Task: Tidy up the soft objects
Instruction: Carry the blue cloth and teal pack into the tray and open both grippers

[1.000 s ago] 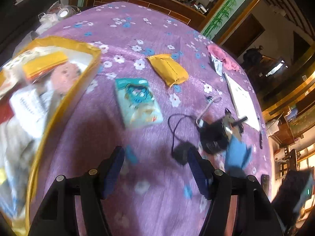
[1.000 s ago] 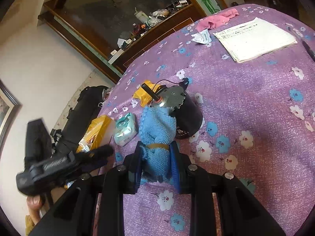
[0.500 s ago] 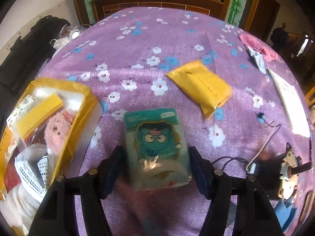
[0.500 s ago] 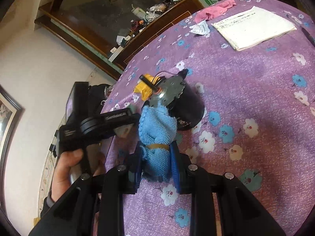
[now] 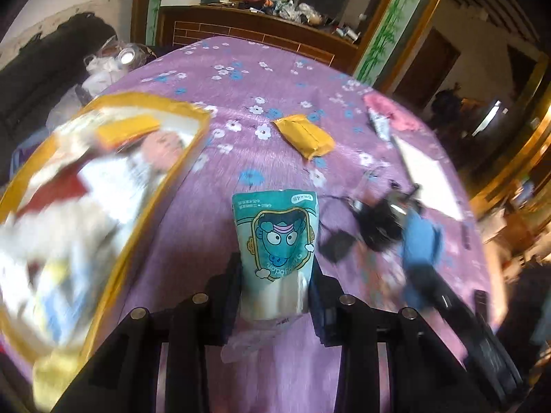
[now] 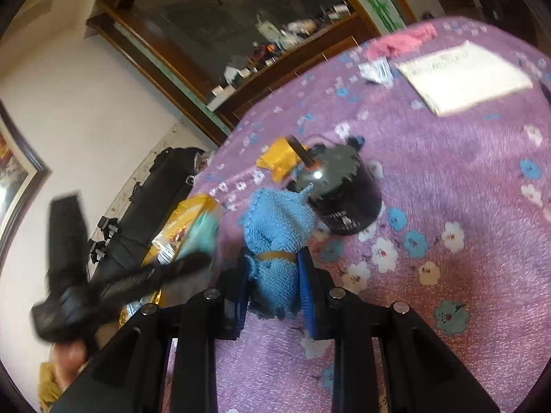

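A teal tissue pack with a cartoon face sits between the pads of my left gripper, whose jaws are closing; it is lifted off the purple flowered cloth. To its left stands the yellow box with soft things inside. My right gripper is shut on a rolled blue towel bound with a band, low over the cloth beside a black motor. A yellow tissue pack lies farther back. In the right wrist view the left gripper is a dark blur with the teal pack.
A pink cloth, a small packet and a white paper sheet lie at the far right of the table. The black motor has a cable and plug beside it. A wooden cabinet stands behind the table.
My left gripper moved onto the teal pack, closed around it and lifted it off the cloth. The right gripper kept its hold on the blue towel and barely shifted.
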